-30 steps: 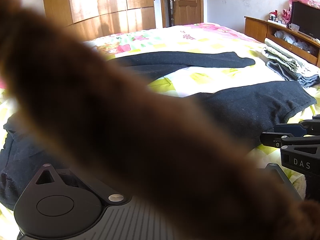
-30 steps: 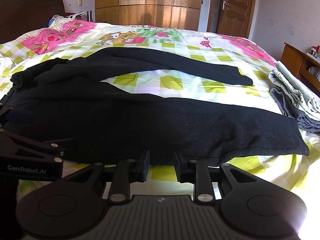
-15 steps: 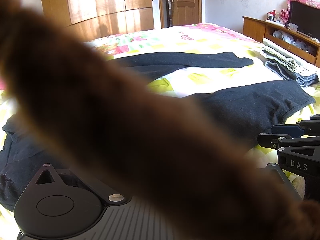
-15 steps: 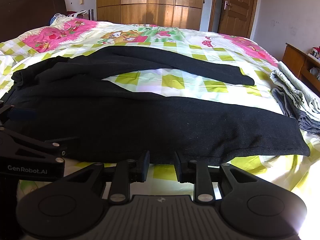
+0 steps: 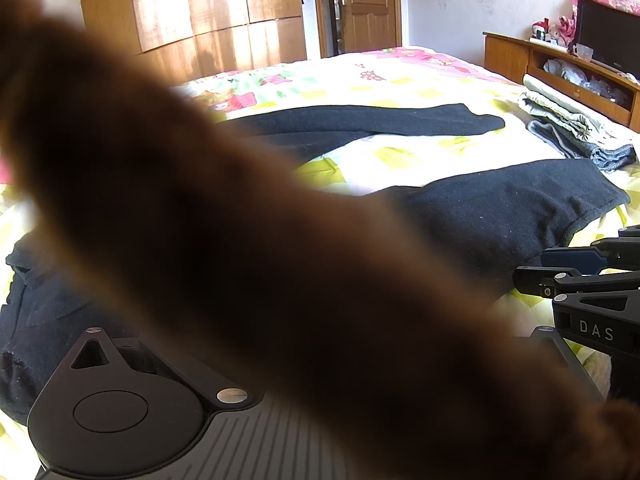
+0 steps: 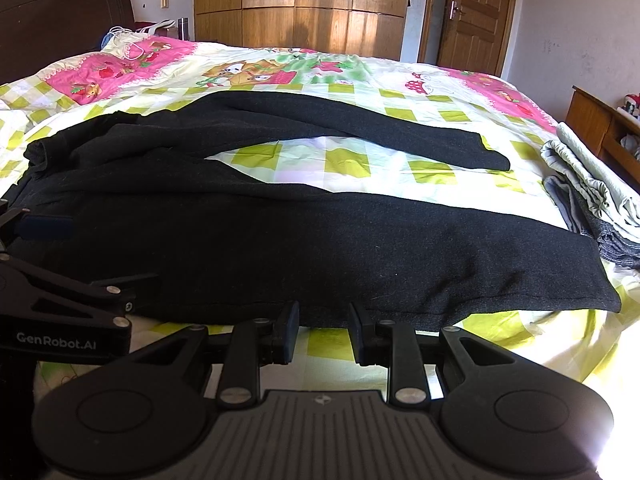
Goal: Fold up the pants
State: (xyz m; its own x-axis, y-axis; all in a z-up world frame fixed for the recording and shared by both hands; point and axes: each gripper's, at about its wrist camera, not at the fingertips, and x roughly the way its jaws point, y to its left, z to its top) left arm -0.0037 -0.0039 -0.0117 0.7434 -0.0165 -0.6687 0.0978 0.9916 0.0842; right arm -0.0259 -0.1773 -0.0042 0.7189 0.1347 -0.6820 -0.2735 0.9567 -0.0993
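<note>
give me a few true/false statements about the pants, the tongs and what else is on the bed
1. The black pants lie spread on the bed with both legs apart. True.
2. The right tongs are shut on the pants' hem. False: their fingers stand apart, just short of the near leg's edge, holding nothing.
3. A blurry brown shape blocks much of the left wrist view. True.
4. The bedspread is plain white. False: it has a green check with pink cartoon patches.
5. Folded grey clothes sit near the pants' leg ends. True.
6. The left tongs lie at the leg ends. False: they are by the waist end.
</note>
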